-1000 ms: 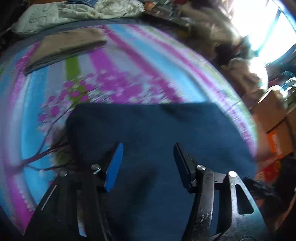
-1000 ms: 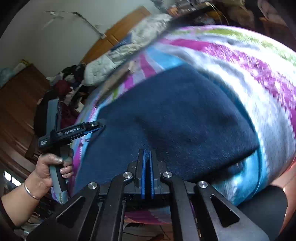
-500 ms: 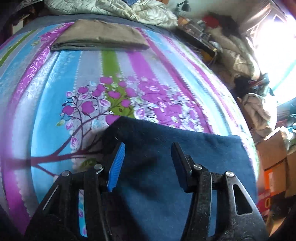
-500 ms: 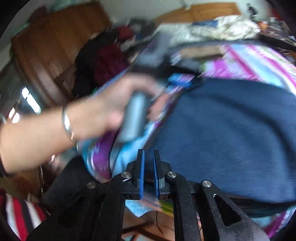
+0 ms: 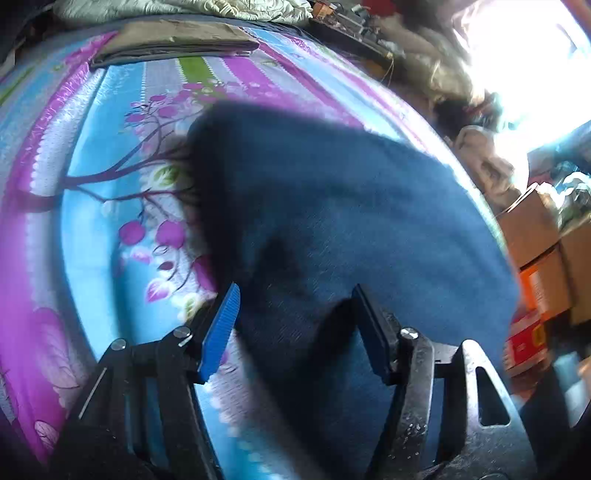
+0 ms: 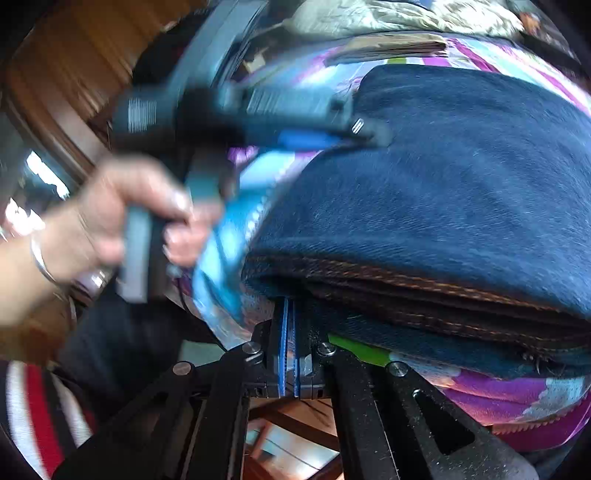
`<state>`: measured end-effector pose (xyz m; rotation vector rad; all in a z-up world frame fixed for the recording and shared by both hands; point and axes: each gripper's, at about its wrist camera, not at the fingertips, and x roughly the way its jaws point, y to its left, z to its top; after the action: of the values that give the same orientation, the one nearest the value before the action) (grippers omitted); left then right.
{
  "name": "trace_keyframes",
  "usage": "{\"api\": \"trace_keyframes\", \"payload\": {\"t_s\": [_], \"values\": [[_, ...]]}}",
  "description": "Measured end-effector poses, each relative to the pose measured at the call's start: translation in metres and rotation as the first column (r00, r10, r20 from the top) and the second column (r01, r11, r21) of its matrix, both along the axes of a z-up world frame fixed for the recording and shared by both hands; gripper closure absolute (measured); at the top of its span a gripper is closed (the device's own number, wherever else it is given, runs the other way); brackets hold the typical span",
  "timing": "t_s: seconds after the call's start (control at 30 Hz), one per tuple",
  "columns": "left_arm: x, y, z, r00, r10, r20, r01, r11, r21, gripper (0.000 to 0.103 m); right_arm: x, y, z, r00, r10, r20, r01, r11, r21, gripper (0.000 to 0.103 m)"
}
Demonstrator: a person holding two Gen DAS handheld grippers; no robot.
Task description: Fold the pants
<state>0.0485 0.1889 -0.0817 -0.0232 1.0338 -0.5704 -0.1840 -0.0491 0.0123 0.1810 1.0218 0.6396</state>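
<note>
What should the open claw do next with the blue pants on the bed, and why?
Probably lower the left gripper onto the pants' left edge and close on it. Its jaws stand wide open above the dark blue pants, holding nothing, while the right gripper is shut at the stitched near edge. The pants lie folded on the striped bedsheet, so a grip likely comes before any fold.

floral bedsheet [image 5: 92, 221] | folded olive cloth [image 5: 173, 40] | cardboard boxes [image 5: 535, 229] | quilt [image 5: 184, 7]
</note>
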Motion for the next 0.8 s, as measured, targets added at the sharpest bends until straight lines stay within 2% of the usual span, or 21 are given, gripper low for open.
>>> {"api": "trace_keyframes", "payload": {"t_s": [0.03,0.1,0.13,0.17,0.23,0.27,0.33,0.4,0.57,0.67,0.7,0.8], "values": [[-0.002,0.005,0.0,1.0,0.015,0.009,-0.014,0.999,-0.028,0.031,-0.001,-0.011,0.012,0.999,-0.015,0.029,0.014,0.999,0.03,0.101],[0.003,0.013,0.006,0.997,0.064,-0.043,-0.067,0.995,-0.072,0.033,-0.006,-0.046,0.043,0.994,-0.042,0.103,0.03,0.993,0.118,0.099],[0.003,0.021,0.011,0.994,0.083,-0.066,-0.091,0.988,-0.124,0.032,-0.008,-0.069,0.056,0.987,-0.079,0.14,0.059,0.988,0.142,0.087],[0.001,0.027,0.016,0.993,0.088,-0.078,-0.1,0.98,-0.17,0.032,-0.009,-0.1,0.067,0.975,-0.137,0.174,0.109,0.981,0.16,0.06],[0.001,0.037,0.022,0.991,0.086,-0.107,-0.109,0.967,-0.232,0.027,-0.004,-0.164,0.076,0.946,-0.268,0.181,0.231,0.952,0.198,0.029],[0.004,0.038,0.02,0.989,0.075,-0.131,-0.105,0.964,-0.245,0.023,0.003,-0.199,0.074,0.933,-0.325,0.155,0.288,0.932,0.22,0.026],[0.006,0.039,0.014,0.981,0.051,-0.189,-0.098,0.963,-0.251,0.023,0.019,-0.248,0.063,0.915,-0.388,0.111,0.36,0.91,0.205,0.022],[0.012,0.036,0.004,0.973,0.047,-0.228,-0.1,0.968,-0.228,0.023,0.038,-0.275,0.048,0.926,-0.372,0.06,0.354,0.914,0.196,0.022],[0.009,0.028,0.006,0.966,0.056,-0.253,-0.119,0.963,-0.242,0.02,0.07,-0.299,0.018,0.954,-0.299,-0.002,0.292,0.931,0.222,0.022],[0.005,0.022,0.012,0.964,0.022,-0.266,-0.084,0.971,-0.224,0.02,0.08,-0.29,-0.005,0.958,-0.286,-0.028,0.287,0.947,0.147,0.022],[0.003,0.02,0.012,0.963,0.013,-0.271,-0.075,0.972,-0.221,0.02,0.085,-0.291,-0.014,0.957,-0.285,-0.051,0.289,0.945,0.156,0.022],[0.001,0.01,0.01,0.963,-0.016,-0.269,-0.042,0.977,-0.209,0.014,0.09,-0.299,-0.028,0.957,-0.28,-0.072,0.288,0.915,0.281,0.022]]}}
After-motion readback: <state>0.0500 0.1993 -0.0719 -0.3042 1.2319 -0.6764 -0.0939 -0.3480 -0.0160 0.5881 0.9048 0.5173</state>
